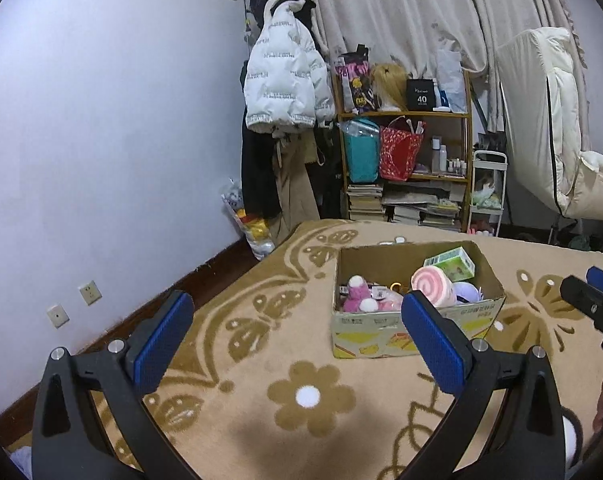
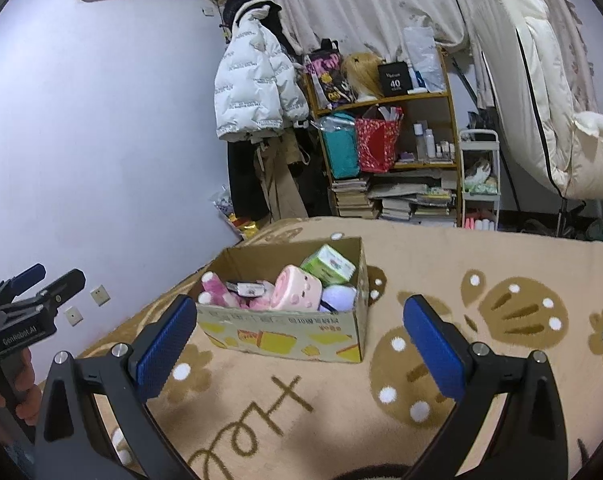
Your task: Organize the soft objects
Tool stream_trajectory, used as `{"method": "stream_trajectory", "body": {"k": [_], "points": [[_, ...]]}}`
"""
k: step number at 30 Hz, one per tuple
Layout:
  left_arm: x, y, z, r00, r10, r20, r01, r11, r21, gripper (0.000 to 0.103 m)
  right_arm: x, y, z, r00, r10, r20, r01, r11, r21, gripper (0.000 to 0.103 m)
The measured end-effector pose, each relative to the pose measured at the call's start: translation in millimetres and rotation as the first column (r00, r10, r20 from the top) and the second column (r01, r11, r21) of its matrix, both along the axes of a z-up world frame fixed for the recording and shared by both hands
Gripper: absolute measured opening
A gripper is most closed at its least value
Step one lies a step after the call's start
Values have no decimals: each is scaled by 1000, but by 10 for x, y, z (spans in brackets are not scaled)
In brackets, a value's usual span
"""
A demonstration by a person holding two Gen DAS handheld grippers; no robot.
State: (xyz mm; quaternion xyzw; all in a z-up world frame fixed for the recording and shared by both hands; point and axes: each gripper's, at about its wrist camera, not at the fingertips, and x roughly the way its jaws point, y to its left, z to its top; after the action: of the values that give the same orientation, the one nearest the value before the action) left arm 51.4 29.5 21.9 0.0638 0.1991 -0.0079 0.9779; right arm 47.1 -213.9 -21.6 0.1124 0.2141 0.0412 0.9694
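Cardboard box (image 1: pixel 417 330) of soft toys — pink plush (image 1: pixel 359 298) and swirl-roll cushion (image 1: pixel 431 285) already gathered inside — sits on the bed (image 1: pixel 301 396) at twelve o'clock, both the left claw (image 1: pixel 297 344) and right claw (image 2: pixel 301 348) wide and empty, poised to reach in.

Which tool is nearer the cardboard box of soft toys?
Hard to separate; the right tool looks marginally nearer. The cardboard box sits just ahead between its open fingers, toward the left one. The left tool hangs open with the box ahead, off to its right side.
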Motion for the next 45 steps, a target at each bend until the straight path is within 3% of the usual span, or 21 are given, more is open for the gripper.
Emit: {"method": "stream_trajectory", "body": {"k": [10, 14, 45], "points": [[57, -111, -129, 1000, -21, -20, 21, 1000, 16, 103, 16, -53, -205, 1000, -6, -10, 6, 1000, 0, 103], [96, -163, -198, 999, -7, -31, 9, 998, 57, 103, 14, -63, -248, 1000, -12, -14, 12, 1000, 2, 103], [67, -173, -203, 999, -34, -30, 35, 998, 51, 103, -8, -41, -341, 999, -14, -36, 14, 1000, -4, 103]]}}
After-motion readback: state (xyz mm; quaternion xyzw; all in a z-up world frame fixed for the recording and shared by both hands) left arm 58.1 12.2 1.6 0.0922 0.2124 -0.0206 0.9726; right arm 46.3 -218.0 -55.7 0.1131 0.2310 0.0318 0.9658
